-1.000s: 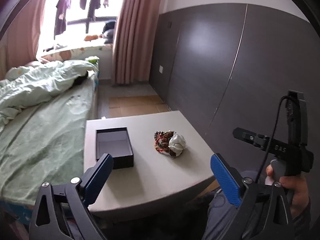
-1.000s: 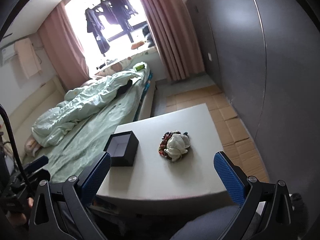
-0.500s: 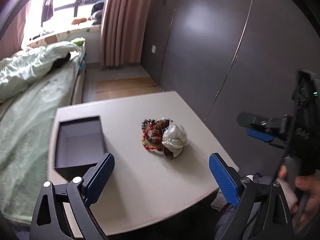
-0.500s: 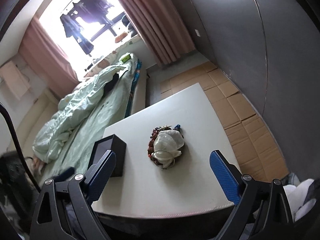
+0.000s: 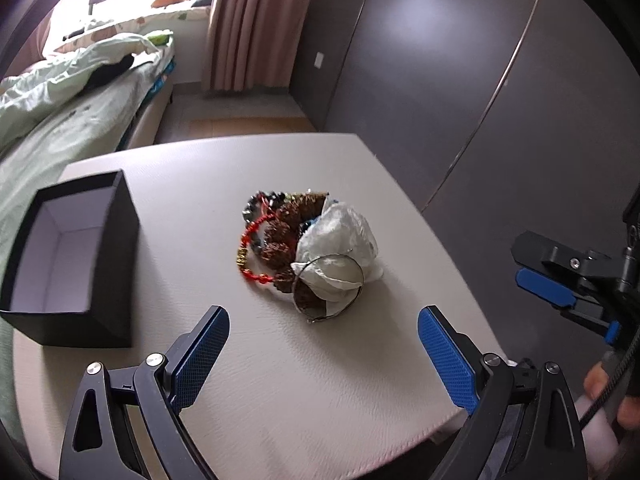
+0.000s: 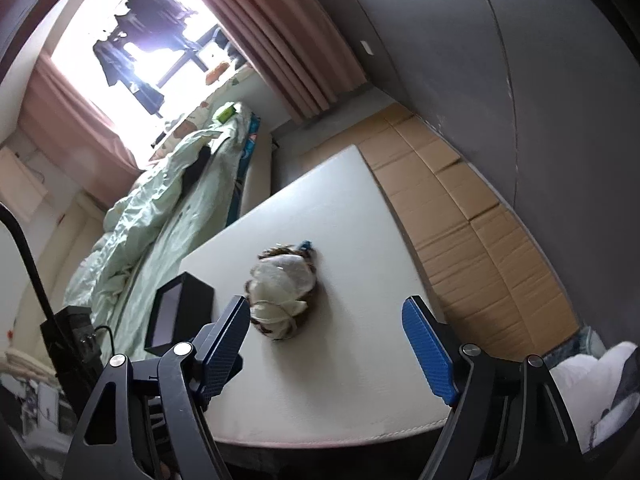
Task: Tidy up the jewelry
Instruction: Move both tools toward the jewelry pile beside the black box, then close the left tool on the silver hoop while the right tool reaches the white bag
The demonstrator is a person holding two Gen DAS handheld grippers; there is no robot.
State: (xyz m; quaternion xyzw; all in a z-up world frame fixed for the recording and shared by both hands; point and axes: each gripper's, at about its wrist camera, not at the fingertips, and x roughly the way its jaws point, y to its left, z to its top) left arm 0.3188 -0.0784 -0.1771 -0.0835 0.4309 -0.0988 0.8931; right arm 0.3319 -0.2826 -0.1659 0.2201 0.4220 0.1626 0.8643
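Note:
A heap of jewelry (image 5: 276,240) lies mid-table: brown bead bracelets, a red bead string, dark beads and a thin metal bangle (image 5: 328,292), with a white plastic bag (image 5: 340,248) on top. An open black box (image 5: 68,260) with a pale inside stands at the left. My left gripper (image 5: 324,344) is open and empty, just short of the heap. My right gripper (image 6: 326,336) is open and empty, close to the bag (image 6: 280,284); the box (image 6: 180,312) is to its left. The right gripper also shows at the right edge of the left wrist view (image 5: 568,292).
The pale table (image 5: 320,392) stands beside a bed with a green quilt (image 6: 152,216) on the left. A dark wall panel (image 5: 480,80) runs along the right. Cardboard sheets (image 6: 460,200) cover the floor beyond the table.
Both grippers have moved forward and down toward the heap, which now looks much larger. The right view has tilted. Both grippers stay open.

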